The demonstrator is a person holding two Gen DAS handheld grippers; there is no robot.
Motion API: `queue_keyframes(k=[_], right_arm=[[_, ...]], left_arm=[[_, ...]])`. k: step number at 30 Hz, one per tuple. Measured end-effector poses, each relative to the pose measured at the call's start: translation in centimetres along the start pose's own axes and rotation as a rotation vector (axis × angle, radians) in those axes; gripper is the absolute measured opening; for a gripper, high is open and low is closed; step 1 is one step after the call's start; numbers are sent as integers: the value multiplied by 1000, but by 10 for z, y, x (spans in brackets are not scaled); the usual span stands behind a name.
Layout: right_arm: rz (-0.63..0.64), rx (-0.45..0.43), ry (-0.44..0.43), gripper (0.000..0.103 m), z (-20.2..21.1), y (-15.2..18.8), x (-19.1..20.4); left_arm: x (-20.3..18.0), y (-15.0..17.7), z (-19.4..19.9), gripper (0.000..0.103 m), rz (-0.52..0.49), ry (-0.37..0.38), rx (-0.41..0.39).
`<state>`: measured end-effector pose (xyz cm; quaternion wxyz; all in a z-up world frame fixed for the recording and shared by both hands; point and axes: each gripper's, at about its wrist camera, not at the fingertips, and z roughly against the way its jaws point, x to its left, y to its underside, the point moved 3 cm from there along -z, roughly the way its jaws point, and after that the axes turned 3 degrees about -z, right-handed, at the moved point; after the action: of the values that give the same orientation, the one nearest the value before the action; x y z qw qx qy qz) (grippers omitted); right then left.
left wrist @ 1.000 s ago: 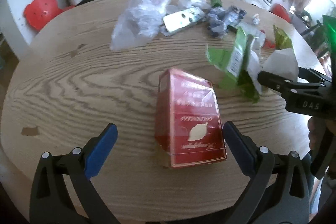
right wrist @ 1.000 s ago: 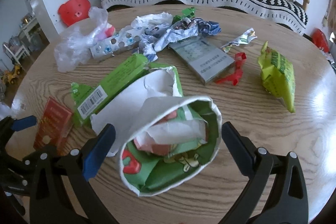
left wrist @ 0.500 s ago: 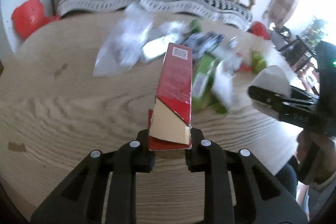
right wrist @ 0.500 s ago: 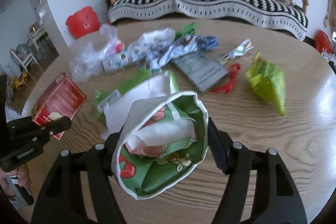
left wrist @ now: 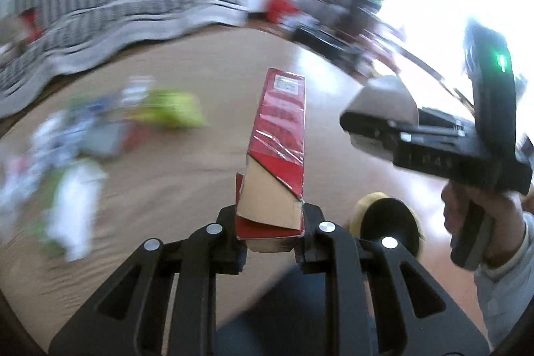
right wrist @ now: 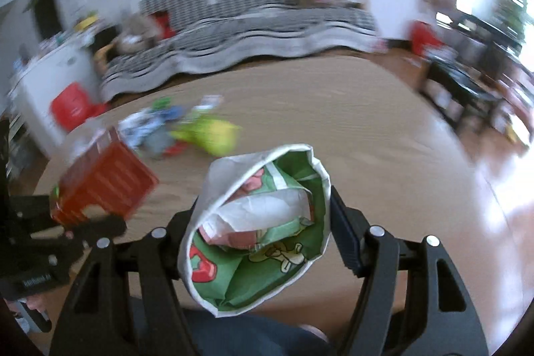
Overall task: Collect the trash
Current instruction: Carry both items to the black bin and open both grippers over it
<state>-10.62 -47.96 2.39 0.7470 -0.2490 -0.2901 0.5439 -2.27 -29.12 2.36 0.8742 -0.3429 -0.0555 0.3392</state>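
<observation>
Off the table (left wrist: 187, 182) now: red box (left wrist: 278, 135).

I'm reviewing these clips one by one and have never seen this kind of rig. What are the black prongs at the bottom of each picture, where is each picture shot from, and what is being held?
No robot here: a person holds a two-finger gripper in each hand, with a fisheye camera looking along the fingers, so the black prongs are the gripper itself. The left wrist view shows the left gripper shut on a red carton. The right wrist view shows the right gripper squeezing a crumpled white and green paper bag. Each gripper also appears at the edge of the other's view. Behind them, blurred, more wrappers lie on the wooden table.
</observation>
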Motion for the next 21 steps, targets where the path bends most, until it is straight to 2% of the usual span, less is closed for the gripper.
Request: queue_keyframes(k=[3,6,9,10,12,16,20,21], right_arm=[[-88,22,100,67,33,30,-74],[-208,57,185,67,62,75,-146],[-307,133,240,67,64,124,-194],[-351,182,261,67,58,148,-213],[-432,247,271,67,48,183,-240],[-534,299,272,67,36,226,-267],[-573,338,258,67,17,239,-275],[-579,345,253,67,10,237,-275]], left_arm=[[-78,-2,-47,21,-105,127,84],[-145,9,-82,21,-178,231,170],[-195,33,-129,21,-223,308,292],[-210,45,-148,21,-235,325,343],[-229,66,-180,21,-240,345,433],[-247,91,-221,21,-258,337,527],[-239,96,-249,21,-246,320,570],[-248,99,-247,21,-244,318,570]])
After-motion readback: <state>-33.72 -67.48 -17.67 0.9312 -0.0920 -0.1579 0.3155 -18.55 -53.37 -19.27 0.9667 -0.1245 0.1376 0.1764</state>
